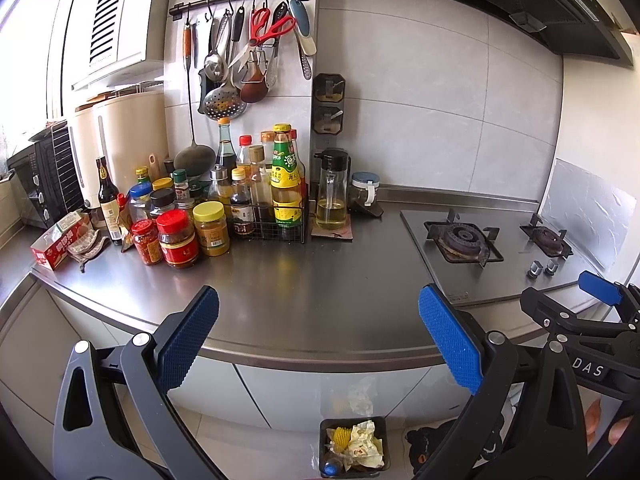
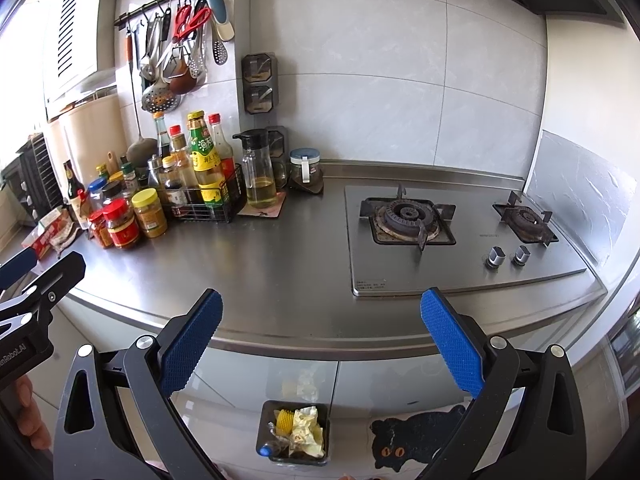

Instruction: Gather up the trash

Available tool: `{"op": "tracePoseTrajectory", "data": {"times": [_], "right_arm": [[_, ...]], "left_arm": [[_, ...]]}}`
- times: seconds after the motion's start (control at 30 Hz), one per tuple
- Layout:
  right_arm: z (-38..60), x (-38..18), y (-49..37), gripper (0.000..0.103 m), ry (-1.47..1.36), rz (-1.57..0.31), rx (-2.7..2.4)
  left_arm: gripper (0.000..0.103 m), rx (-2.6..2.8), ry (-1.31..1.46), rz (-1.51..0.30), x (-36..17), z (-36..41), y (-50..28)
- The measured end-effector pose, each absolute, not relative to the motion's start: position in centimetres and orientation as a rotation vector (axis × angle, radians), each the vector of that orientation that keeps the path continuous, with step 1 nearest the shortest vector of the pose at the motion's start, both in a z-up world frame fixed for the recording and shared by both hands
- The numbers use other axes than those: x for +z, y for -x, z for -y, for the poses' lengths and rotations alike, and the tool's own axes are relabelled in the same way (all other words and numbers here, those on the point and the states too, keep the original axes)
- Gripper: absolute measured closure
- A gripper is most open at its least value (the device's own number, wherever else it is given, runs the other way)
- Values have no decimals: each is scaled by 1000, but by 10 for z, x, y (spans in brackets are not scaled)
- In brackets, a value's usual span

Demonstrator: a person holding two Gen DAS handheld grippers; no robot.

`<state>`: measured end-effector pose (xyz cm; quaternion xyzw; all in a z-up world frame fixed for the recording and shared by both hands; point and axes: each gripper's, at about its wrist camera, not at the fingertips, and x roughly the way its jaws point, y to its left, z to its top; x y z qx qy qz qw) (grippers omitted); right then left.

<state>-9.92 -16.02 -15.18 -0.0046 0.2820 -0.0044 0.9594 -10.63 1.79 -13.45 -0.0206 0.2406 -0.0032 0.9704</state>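
A small black trash bin [image 1: 354, 446] stands on the floor below the counter, holding crumpled yellowish paper [image 1: 366, 442], a yellow foam net and a blue-capped bottle. It also shows in the right wrist view [image 2: 295, 432]. My left gripper [image 1: 318, 338] is open and empty, held above the counter's front edge. My right gripper [image 2: 320, 338] is open and empty too, over the same edge. The right gripper also shows at the right of the left wrist view [image 1: 600, 292].
The steel counter [image 2: 280, 264] carries jars and sauce bottles [image 1: 192, 220] at the back left, an oil dispenser [image 2: 260, 172] and a two-burner gas hob [image 2: 452, 232] on the right. Utensils hang on a wall rail [image 1: 240, 32]. A black cat mat [image 2: 416, 436] lies on the floor.
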Motion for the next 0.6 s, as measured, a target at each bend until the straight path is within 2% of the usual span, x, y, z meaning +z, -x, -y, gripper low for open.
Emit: {"op": "tracePoseTrajectory", "data": {"times": [0.6], "right_arm": [[159,-150,94,3,6,-569,-7]], "left_arm": [[8,0,41,-484,-132,-16,104]]}}
